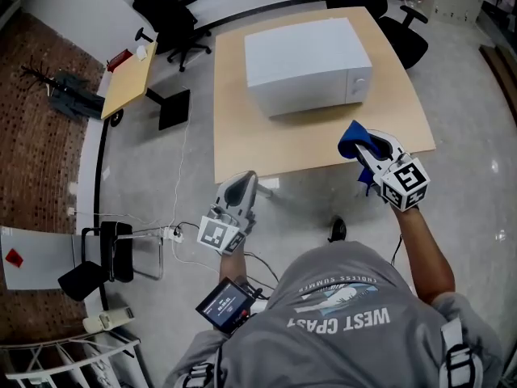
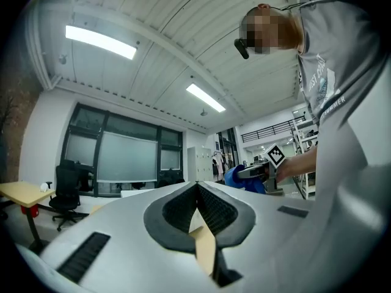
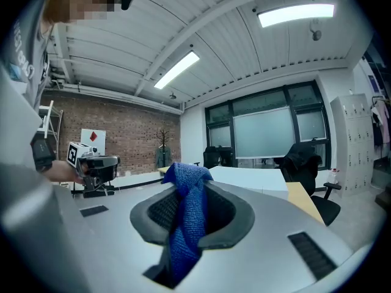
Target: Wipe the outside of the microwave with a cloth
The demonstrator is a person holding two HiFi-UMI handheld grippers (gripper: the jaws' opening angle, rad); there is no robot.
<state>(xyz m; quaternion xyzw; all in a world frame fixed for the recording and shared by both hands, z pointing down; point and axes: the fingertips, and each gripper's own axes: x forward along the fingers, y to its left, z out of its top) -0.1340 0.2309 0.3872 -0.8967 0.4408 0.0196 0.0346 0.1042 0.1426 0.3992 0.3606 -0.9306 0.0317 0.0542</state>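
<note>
Where writing can be read: shirt (image 1: pixel 339 318) back carries "ENDLESS SUMMER" and "WEST" plus a second word that is unclear; the print is upside down in the head view.
Marker cube (image 1: pixel 404 183): black-and-white square patterns on its faces.
Waist screen (image 1: pixel 229 304): lit, its text too small to read.
Microwave (image 1: pixel 307 65): white box with a plain top and a control panel at the right end of its front. It sits on the far half of the tan table (image 1: pixel 242 148), well apart from both grippers.
Cloth (image 3: pixel 185 224): blue knit, bunched, with one end above the jaws and the other hanging below.
Right gripper (image 3: pixel 194 194): jaws narrowly apart and clamped on the cloth, held over the table's near right edge.
Left gripper (image 2: pixel 197 188): jaws fully together with nothing between them, held over the floor just off the table's near edge.
</note>
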